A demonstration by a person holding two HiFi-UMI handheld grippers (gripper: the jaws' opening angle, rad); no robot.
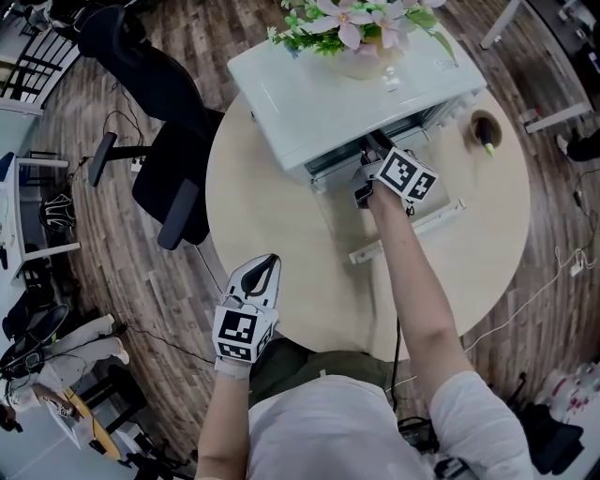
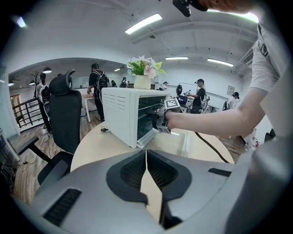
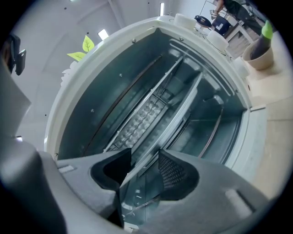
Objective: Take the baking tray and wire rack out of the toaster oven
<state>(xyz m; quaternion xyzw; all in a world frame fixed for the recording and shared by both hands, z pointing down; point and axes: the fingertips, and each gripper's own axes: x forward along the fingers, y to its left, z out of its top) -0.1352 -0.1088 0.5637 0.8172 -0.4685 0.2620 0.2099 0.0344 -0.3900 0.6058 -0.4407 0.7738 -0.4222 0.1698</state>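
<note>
A white toaster oven (image 1: 347,94) stands on the round table (image 1: 272,244) with its door (image 1: 412,230) folded down flat. My right gripper (image 1: 367,183) is at the oven's mouth. In the right gripper view its jaws (image 3: 144,164) are open, straddling the front rim of the metal baking tray (image 3: 142,116), which sits on its rails inside. Thin wires of the rack (image 3: 161,97) show deeper in, beside the tray. My left gripper (image 1: 265,265) hovers over the table's near edge, away from the oven (image 2: 121,114), its jaws (image 2: 146,160) shut on nothing.
A vase of flowers (image 1: 361,28) stands on top of the oven. A small brown pot (image 1: 486,131) with a green item sits on the table to the oven's right. A black office chair (image 1: 159,141) stands at the table's left. People stand in the background (image 2: 98,87).
</note>
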